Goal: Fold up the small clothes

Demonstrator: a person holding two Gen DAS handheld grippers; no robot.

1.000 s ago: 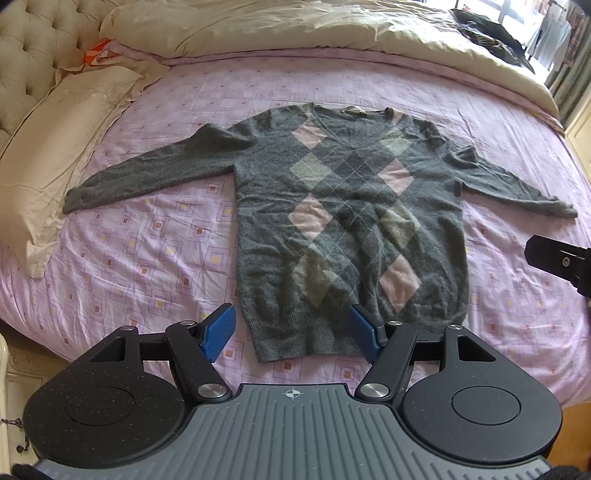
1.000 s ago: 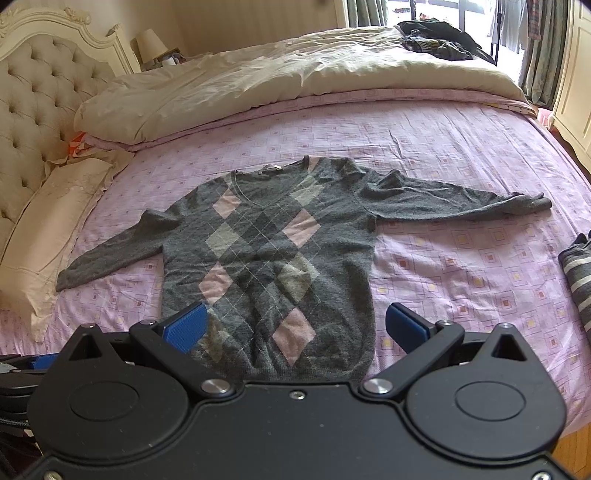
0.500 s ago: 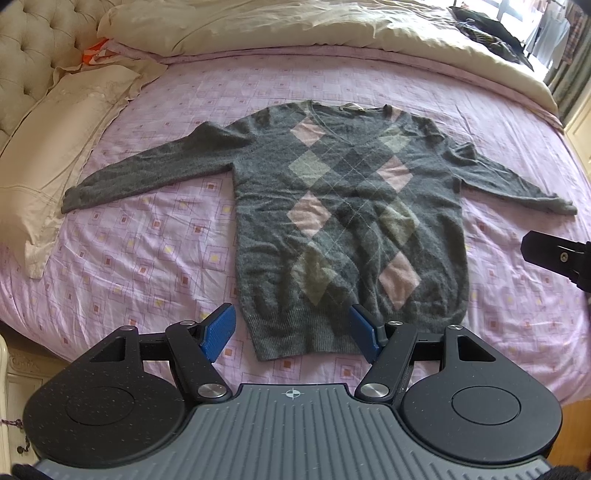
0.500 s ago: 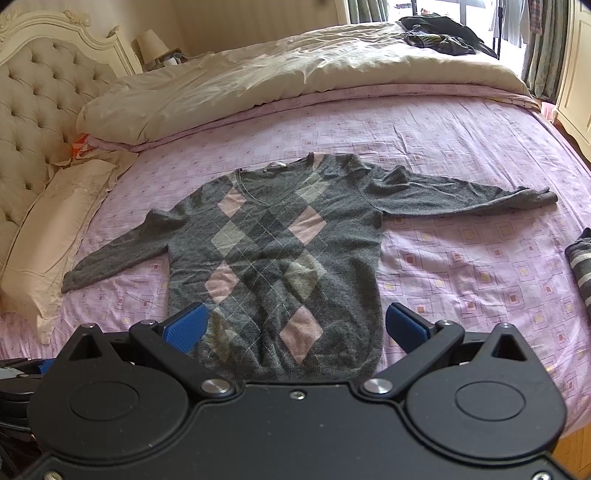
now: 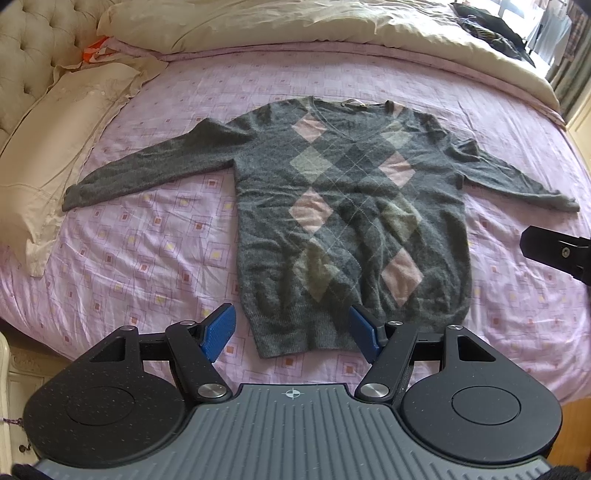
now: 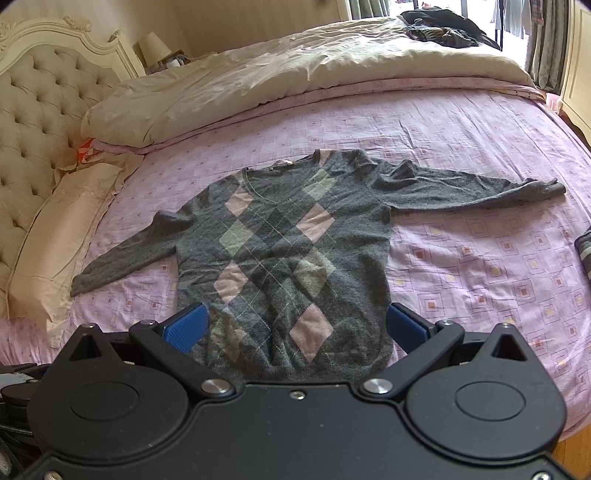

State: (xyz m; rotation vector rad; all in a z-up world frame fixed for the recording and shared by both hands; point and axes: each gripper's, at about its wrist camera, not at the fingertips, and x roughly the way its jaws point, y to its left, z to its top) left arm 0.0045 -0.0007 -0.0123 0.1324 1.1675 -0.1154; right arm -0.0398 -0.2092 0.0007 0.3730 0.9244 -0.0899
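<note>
A grey argyle sweater (image 5: 351, 206) with pink and pale green diamonds lies flat, front up, on the pink bed sheet, both sleeves spread out; it also shows in the right wrist view (image 6: 284, 258). My left gripper (image 5: 291, 328) is open and empty, hovering just above the sweater's bottom left hem. My right gripper (image 6: 295, 325) is open and empty above the hem's middle. A part of the right gripper (image 5: 557, 251) shows at the right edge of the left wrist view.
A cream pillow (image 5: 55, 136) lies left of the left sleeve. A cream duvet (image 6: 295, 74) is bunched along the far side, with dark clothes (image 6: 439, 31) on it. A striped garment (image 6: 585, 251) lies at the right edge. The tufted headboard (image 6: 33, 110) is at left.
Both grippers have drifted slightly; the sweater sits a little higher and further right in the right wrist view. The sweater itself has not moved. Both grippers stay open.
</note>
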